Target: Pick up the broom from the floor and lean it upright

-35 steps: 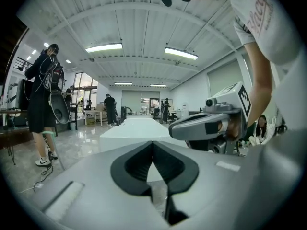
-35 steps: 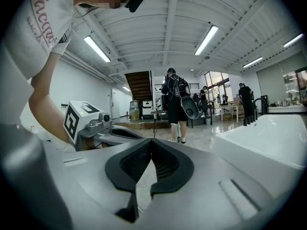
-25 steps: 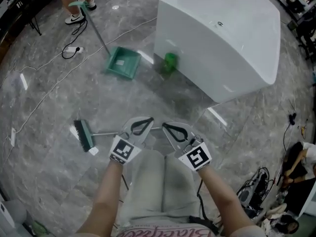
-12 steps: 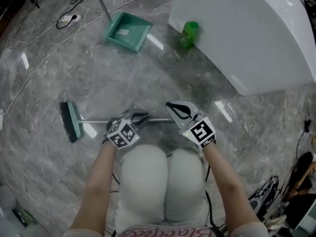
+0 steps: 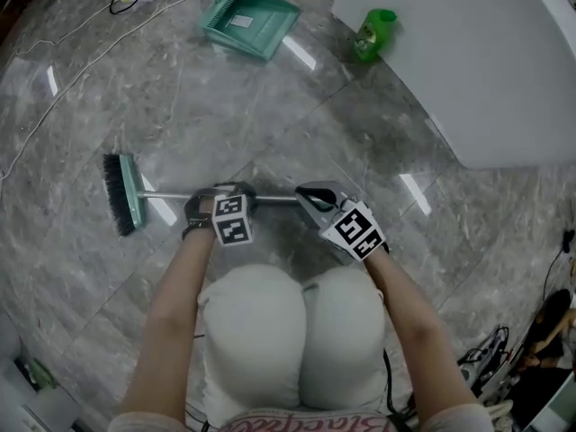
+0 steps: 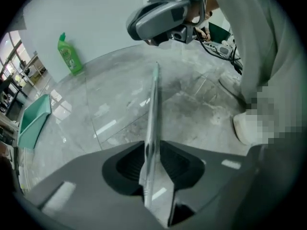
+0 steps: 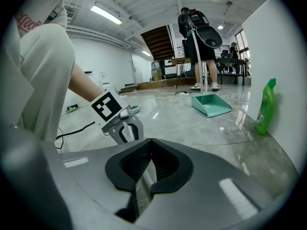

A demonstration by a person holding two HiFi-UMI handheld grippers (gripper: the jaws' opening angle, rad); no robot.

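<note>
The broom lies flat on the grey floor, its dark bristle head [image 5: 121,193] at the left and its silver handle [image 5: 171,194] running right. My left gripper [image 5: 243,190] points down over the handle's middle. In the left gripper view the handle [image 6: 154,95] runs between the jaws [image 6: 152,145], which have just been opening and straddle it without pressing. My right gripper [image 5: 310,193] sits low at the handle's right end. Its jaws [image 7: 148,142] are shut tip to tip. Whether it touches the handle I cannot tell.
A teal dustpan [image 5: 252,12] lies at the back, with a green bottle [image 5: 373,34] beside a large white tub [image 5: 486,61] at the right. A cable [image 5: 90,21] crosses the floor at the far left. My knees are just behind both grippers.
Both grippers have dropped from knee height down to the broom handle. The left gripper has tipped to point downward over the handle, and its jaws have parted around it.
</note>
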